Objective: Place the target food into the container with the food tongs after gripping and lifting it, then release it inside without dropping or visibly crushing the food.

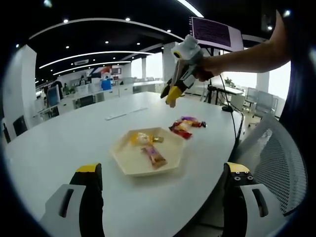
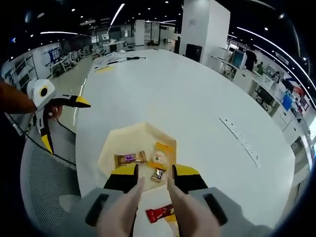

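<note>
Left gripper (image 1: 160, 185): jaws spread wide, released, nothing between them, low over the near edge of the counter (image 1: 74, 143). Right gripper (image 2: 154, 180): holds beige food tongs (image 2: 150, 210) between its jaws, clenched on them; the tong tips stand apart with no food in them, poised above the container (image 2: 111, 148). The container is a pale hexagonal tray on the white counter, holding a brown-and-purple wrapped bar (image 2: 130, 158) and a yellow-wrapped sweet (image 2: 159, 158). Just beside the tray, on bare counter, lie the remaining wrapped snacks (image 1: 186, 125), red, yellow and purple. A grey mesh chair (image 1: 276, 163) stands at the counter's edge. Counter surface is white, glossy, rounded. Beyond: open-plan office with desks, monitors, a white column (image 2: 205, 27), and curved ceiling light strips (image 1: 98, 53).
</note>
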### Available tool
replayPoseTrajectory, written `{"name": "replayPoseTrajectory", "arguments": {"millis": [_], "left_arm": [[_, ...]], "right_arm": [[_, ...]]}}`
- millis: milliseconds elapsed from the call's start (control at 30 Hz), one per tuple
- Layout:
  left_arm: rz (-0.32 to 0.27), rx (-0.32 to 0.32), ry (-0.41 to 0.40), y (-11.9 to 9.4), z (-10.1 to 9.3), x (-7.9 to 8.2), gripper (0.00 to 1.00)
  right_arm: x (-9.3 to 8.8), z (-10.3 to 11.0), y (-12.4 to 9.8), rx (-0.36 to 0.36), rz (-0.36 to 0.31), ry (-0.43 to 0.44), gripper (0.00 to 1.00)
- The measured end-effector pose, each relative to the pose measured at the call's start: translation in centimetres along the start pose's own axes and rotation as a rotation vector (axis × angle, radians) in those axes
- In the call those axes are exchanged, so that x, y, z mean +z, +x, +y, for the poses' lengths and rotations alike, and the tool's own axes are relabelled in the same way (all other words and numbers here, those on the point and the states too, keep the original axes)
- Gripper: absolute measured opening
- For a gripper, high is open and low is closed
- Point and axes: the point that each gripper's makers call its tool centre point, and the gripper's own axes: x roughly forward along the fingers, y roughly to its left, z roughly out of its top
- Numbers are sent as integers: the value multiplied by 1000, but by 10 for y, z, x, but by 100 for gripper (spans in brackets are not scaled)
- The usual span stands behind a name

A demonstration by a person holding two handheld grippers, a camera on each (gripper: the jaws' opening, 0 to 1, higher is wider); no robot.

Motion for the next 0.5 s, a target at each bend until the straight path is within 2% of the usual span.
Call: {"name": "replayPoseTrajectory", "arguments": {"millis": [500], "left_arm": [[6,-4,-4,0,0,-2,99]], "right_arm": [[-24,-15,-16,-34,17,17,27]]}}
